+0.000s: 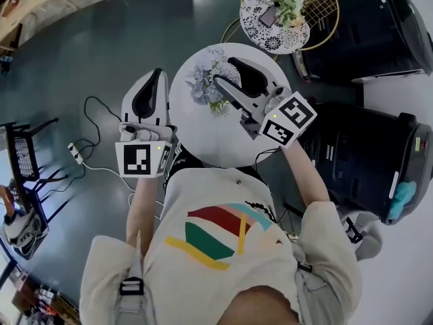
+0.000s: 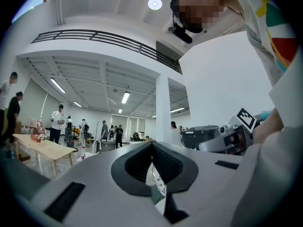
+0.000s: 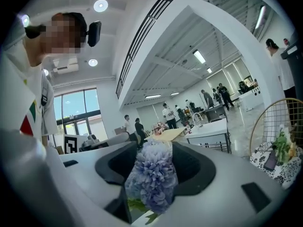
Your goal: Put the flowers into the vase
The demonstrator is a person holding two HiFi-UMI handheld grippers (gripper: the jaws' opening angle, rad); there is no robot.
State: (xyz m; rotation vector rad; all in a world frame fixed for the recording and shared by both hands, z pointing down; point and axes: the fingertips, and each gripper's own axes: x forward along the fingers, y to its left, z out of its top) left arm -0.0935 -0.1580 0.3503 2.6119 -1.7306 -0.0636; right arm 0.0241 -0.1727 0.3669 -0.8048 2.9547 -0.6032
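Note:
A bunch of pale purple flowers point(image 1: 208, 80) with green leaves sits on the left part of the round white table point(image 1: 216, 137). I cannot make out a vase beneath it from above. My right gripper point(image 1: 223, 71) reaches over the table from the right, its jaws spread on either side of the bunch. In the right gripper view a purple flower head point(image 3: 154, 178) stands between the jaws of the right gripper point(image 3: 154, 148), with no pad seen pressing on it. My left gripper point(image 1: 158, 74) hovers beside the table's left edge, jaws together and empty, as the left gripper point(image 2: 152, 146) also shows.
A small round table with a black-and-white patterned top point(image 1: 270, 36) and a posy stands behind, inside a gold wire frame point(image 1: 325, 9). Black bins point(image 1: 369, 154) stand at the right. Cables point(image 1: 91, 154) lie on the floor at the left. People stand far off in the hall.

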